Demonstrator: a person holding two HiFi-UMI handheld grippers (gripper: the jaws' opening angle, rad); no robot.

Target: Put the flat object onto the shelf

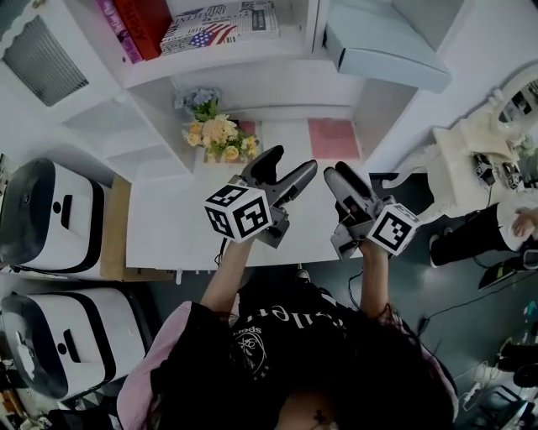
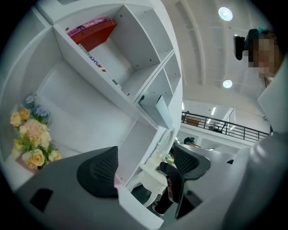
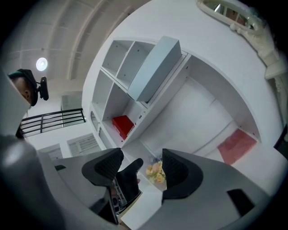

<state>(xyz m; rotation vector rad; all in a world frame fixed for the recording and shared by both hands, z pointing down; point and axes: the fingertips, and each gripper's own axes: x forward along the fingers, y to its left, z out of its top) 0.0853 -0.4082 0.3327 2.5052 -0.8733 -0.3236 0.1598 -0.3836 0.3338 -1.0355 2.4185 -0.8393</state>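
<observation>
Pink flat sheet (image 1: 334,137) (image 3: 237,146) is lying on the white desk (image 1: 168,218), to the right of the flower bunch (image 1: 220,134) and near it, not touching. Nothing is resting on it.

Shelf (image 1: 210,65) is standing above the flower bunch. On its board a red book (image 1: 145,23) and a flag-printed box (image 1: 220,25) are sitting side by side. A pale grey-blue box (image 1: 382,46) is lying higher and well to the right of the flowers.

Left gripper (image 1: 290,164) (image 2: 144,166) is hovering over the desk just right of the flowers, on the person's side. Its jaws are standing wide apart, gripping nothing; only background is showing between them.

Right gripper (image 1: 338,174) (image 3: 140,165) is hovering further right of the flowers, beside the left one, short of the pink sheet and clear of it. Its jaws are parted, a narrower gap, holding nothing. In the right gripper view the flowers (image 3: 155,172) are showing through that gap.
</observation>
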